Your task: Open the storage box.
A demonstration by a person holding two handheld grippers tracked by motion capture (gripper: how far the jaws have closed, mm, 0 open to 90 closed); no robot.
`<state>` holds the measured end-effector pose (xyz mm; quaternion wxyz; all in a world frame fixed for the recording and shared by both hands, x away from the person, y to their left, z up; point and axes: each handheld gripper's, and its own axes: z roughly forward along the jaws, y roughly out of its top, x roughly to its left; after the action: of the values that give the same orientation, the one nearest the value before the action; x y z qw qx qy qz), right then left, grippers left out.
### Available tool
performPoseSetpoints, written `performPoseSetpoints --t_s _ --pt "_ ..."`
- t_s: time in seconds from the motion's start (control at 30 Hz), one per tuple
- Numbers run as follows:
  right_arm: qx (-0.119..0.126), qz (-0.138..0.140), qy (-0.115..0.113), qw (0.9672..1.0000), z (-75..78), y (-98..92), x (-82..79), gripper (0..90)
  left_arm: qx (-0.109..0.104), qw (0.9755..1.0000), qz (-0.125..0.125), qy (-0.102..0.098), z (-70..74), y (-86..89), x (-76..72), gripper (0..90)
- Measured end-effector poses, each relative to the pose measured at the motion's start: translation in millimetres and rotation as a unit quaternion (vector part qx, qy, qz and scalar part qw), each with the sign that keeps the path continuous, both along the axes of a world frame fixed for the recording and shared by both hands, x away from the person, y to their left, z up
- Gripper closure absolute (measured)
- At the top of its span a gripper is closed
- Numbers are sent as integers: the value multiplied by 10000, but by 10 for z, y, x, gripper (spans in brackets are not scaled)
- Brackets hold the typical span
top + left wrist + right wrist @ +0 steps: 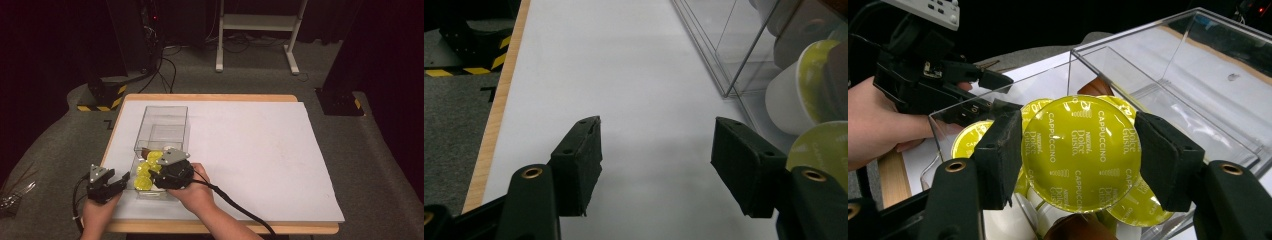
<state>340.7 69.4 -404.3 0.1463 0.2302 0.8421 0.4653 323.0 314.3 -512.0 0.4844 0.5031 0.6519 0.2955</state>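
Between my right gripper's (1075, 160) black jaws sits a yellow Dolce Gusto cappuccino capsule (1080, 152), clamped at both edges, just above the other capsules (145, 172) in the clear plastic box (162, 120). I see my left gripper (656, 160) beside that box with jaws apart over the white sheet (260, 155) covering the wooden table (200, 98).
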Motion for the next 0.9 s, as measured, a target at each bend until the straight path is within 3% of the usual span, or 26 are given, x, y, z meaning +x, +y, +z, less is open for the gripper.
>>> performPoseSetpoints --t_s 0.57,0.9 --pt "170 -90 -136 9997 69 -144 -7 385 12 10000 8 14 -3 -6 0 376" --pt "262 -292 -186 9991 116 -310 50 385 59 10000 -19 39 -3 -6 -1 376"
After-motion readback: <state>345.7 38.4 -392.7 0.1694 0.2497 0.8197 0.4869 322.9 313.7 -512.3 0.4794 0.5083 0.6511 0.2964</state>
